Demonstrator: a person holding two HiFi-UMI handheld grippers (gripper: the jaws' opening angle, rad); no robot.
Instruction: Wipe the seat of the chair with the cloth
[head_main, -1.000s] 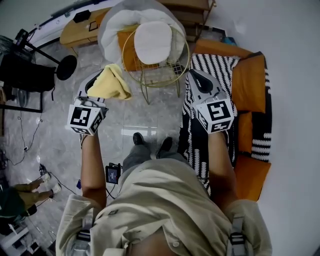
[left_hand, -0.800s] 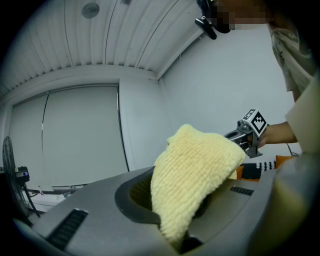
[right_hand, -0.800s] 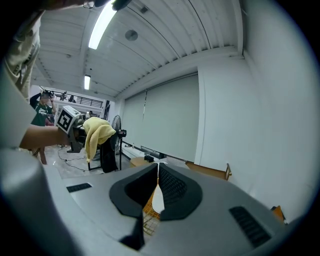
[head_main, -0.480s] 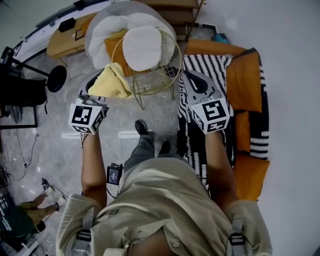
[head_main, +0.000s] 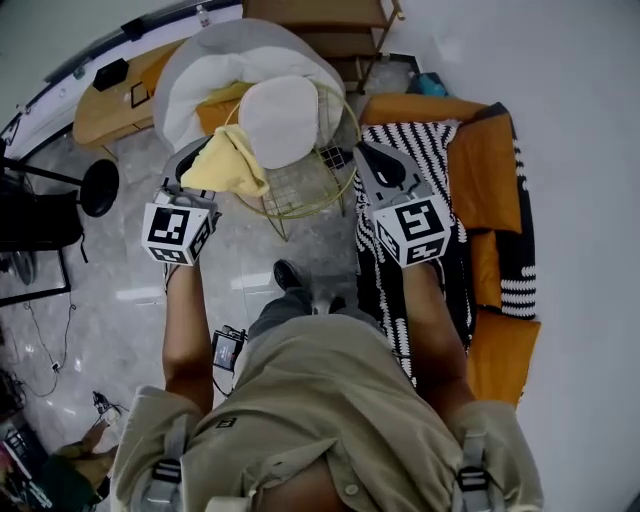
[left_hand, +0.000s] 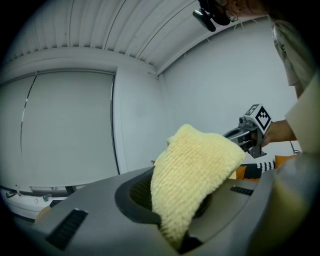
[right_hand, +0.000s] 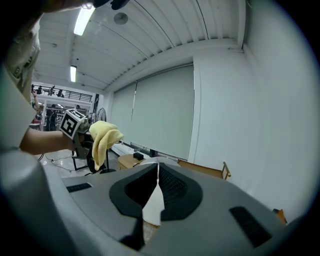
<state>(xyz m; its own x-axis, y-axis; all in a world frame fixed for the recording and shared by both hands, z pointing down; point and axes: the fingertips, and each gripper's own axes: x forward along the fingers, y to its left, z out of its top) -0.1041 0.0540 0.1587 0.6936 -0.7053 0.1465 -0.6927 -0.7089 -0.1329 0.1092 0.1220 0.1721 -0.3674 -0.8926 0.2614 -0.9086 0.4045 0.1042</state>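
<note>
The chair (head_main: 300, 185) has a gold wire frame and a round white seat cushion (head_main: 283, 120). It stands just ahead, between my two grippers. My left gripper (head_main: 192, 165) is shut on a yellow knitted cloth (head_main: 228, 165), which hangs beside the chair's left rim. In the left gripper view the cloth (left_hand: 197, 170) bulges out of the jaws and hides the fingertips. My right gripper (head_main: 378, 160) is shut and empty at the chair's right rim. In the right gripper view its jaws (right_hand: 157, 172) stand together, and the cloth (right_hand: 102, 137) shows at the left.
A black-and-white striped rug (head_main: 430, 150) with orange cushions (head_main: 490, 170) lies on the right. Behind the chair is a large grey and white pouf (head_main: 190, 70), a wooden table (head_main: 100, 105) and a wooden shelf (head_main: 320, 12). A black stool (head_main: 100, 187) stands on the left.
Both grippers have come forward to the chair, which now lies between them. The cloth stays in the left gripper, and the person's feet have stepped forward.
</note>
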